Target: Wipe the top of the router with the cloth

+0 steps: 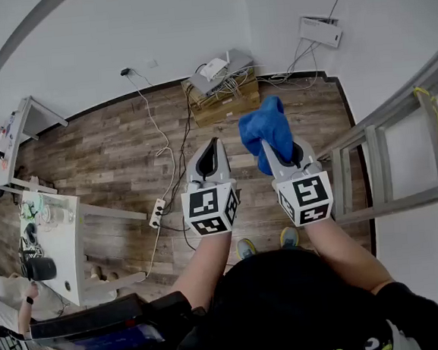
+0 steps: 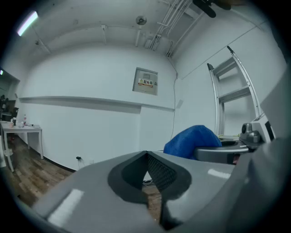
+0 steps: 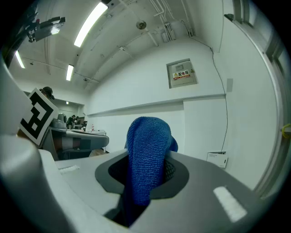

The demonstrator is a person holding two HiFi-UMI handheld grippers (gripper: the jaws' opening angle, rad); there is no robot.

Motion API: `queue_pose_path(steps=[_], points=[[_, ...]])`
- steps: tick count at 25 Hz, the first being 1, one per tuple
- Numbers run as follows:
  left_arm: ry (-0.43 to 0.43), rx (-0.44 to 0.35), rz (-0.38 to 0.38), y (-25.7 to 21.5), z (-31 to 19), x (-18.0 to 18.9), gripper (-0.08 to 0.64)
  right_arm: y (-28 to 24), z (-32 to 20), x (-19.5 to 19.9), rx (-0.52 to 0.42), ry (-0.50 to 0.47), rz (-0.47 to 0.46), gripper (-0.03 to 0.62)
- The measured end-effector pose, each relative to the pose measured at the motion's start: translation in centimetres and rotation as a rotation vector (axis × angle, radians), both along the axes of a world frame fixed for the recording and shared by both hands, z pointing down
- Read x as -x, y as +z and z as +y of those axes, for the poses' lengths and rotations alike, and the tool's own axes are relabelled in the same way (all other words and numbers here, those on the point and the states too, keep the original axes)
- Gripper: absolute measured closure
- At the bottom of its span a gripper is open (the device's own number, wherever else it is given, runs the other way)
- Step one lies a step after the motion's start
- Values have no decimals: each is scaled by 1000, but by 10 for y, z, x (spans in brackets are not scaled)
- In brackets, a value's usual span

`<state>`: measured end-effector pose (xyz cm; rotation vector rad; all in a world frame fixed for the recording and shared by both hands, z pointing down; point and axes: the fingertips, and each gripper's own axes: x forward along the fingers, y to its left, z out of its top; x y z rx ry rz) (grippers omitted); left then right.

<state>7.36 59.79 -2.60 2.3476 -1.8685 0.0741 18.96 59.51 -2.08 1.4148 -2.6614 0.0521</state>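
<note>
Right gripper view: right tool (image 3: 148, 160) clamps the cloth (image 3: 146, 136); left tool (image 2: 146, 157) closed, empty.

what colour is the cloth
The cloth is blue; the right gripper view shows it best.

On the far wall a grey panel box (image 3: 182, 73) carries a small label (image 3: 181, 74) — a yellow strip with a red mark, and under it three Chinese characters that look like 配电箱, though they are small. In the left gripper view the same label is too blurred to read. The left marker cube (image 1: 210, 208) and right marker cube (image 1: 305, 199) bear black-and-white square patterns — no letters or numbers.
</note>
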Motion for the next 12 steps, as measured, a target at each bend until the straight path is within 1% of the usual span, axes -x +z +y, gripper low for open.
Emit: queue_pose_path(steps=[6,12], points=[[-1,3,13,1,-11,-21,560,0,-7,-21,-5,-13,-7,488],[-6,10,17,5,-23,-59,560,6,-16,-53,3,-47,-16,485]])
